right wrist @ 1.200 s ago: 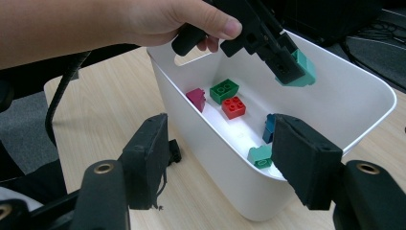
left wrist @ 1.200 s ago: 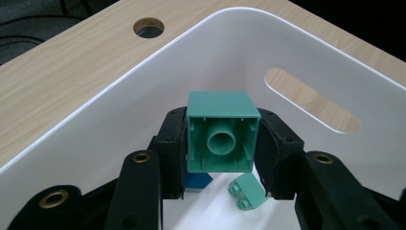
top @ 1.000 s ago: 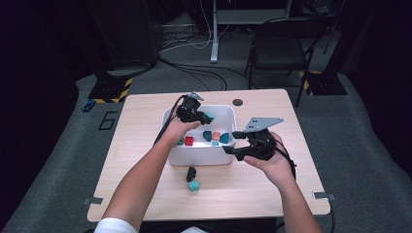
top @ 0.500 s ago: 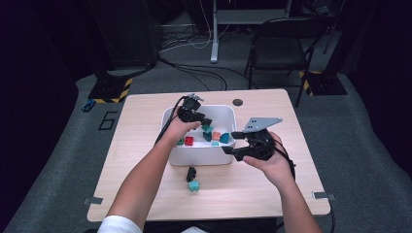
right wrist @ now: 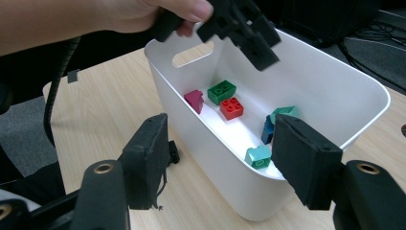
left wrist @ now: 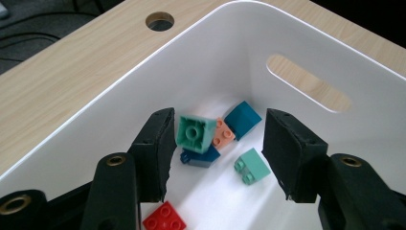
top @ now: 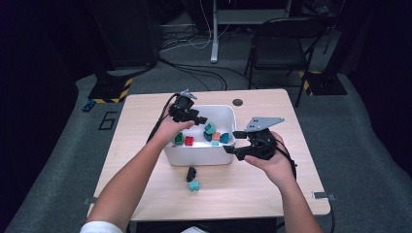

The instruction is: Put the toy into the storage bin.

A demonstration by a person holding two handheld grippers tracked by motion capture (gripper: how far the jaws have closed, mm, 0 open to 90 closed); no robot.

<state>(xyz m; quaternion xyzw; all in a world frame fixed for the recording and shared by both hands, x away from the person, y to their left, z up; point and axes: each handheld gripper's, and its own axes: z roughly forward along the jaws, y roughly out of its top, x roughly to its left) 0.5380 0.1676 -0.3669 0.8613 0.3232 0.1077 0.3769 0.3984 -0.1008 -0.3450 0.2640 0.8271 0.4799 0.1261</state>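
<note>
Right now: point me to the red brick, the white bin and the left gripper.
red brick (right wrist: 231, 107), right gripper view, on its studded top.
white bin (top: 228, 112), high view, on its far right rim.
left gripper (left wrist: 215, 153), left gripper view, midway between its open jaws, nothing held.

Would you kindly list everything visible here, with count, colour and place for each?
Bin: one, white, mid-table.
Bricks in the bin: several; red, green, dark red, mint, a larger mint one, peach, blue.
Bricks on the table: one black, one teal, in front of the bin.
Table: one, light wood.
Chair: one, black, behind the table.
Left gripper: black, open over the bin.
Right gripper: black, open at the bin's near wall.
</note>
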